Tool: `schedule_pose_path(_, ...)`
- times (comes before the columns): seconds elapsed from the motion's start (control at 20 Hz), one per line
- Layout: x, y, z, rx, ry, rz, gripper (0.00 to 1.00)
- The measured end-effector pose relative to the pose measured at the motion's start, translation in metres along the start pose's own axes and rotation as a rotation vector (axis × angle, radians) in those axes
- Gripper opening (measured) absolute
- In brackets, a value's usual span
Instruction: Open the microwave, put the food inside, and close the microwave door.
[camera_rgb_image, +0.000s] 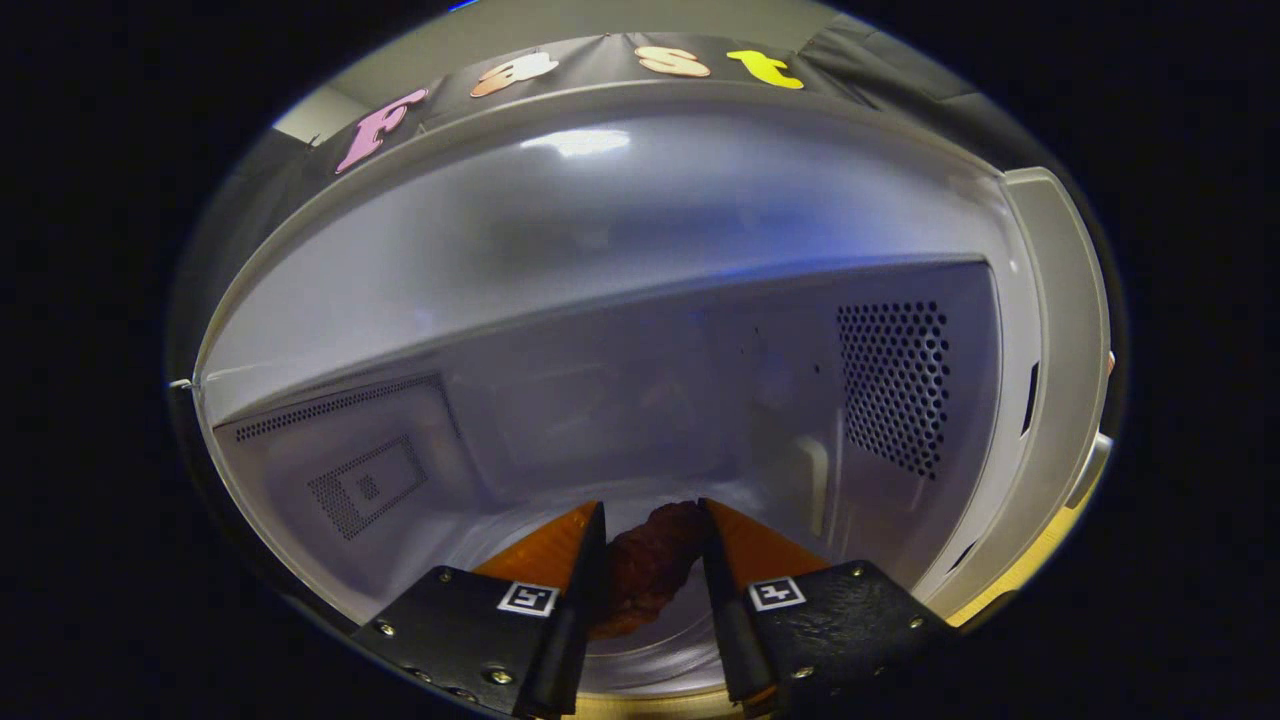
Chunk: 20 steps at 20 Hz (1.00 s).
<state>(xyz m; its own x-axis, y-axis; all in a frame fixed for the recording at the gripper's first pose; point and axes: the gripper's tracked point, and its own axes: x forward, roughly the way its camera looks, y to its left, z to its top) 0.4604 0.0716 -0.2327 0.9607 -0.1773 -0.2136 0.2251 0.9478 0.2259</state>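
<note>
Gripping food (650, 565) — tongs (652, 520) inside microwave (640, 230).

The scene is dim and bluish. Inside the microwave (620, 330) a soft white glare patch sits on the ceiling near the front edge, with a fainter blue sheen to its right; the back wall below falls into grey shadow. The fisheye bends the microwave's straight edges into strong curves, worst toward the outer rim. The dark brown food (648, 570) gripped between the tongs (652, 525) is murky, its surface hard to read.
</note>
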Motion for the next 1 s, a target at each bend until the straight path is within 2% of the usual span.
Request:
schedule_pose_path(0.1, -0.002, -0.010, -0.006, -0.040, 0.017, -0.037, 0.58)
schedule_pose_path(0.15, -0.006, -0.009, -0.006, -0.060, 0.022, -0.019, 0.65)
schedule_pose_path(0.25, -0.017, -0.004, -0.011, -0.073, 0.065, 0.023, 0.65)
schedule_pose_path(0.4, -0.052, 0.022, -0.006, -0.099, 0.101, 0.169, 0.66)
schedule_pose_path(0.5, -0.088, 0.034, 0.009, -0.143, 0.067, 0.227, 0.66)
schedule_pose_path(0.55, -0.109, 0.045, 0.015, -0.157, 0.061, 0.282, 0.66)
schedule_pose_path(0.7, -0.182, 0.076, 0.043, -0.192, 0.014, 0.439, 0.66)
schedule_pose_path(1.0, -0.330, 0.133, 0.091, -0.161, -0.119, 0.702, 0.68)
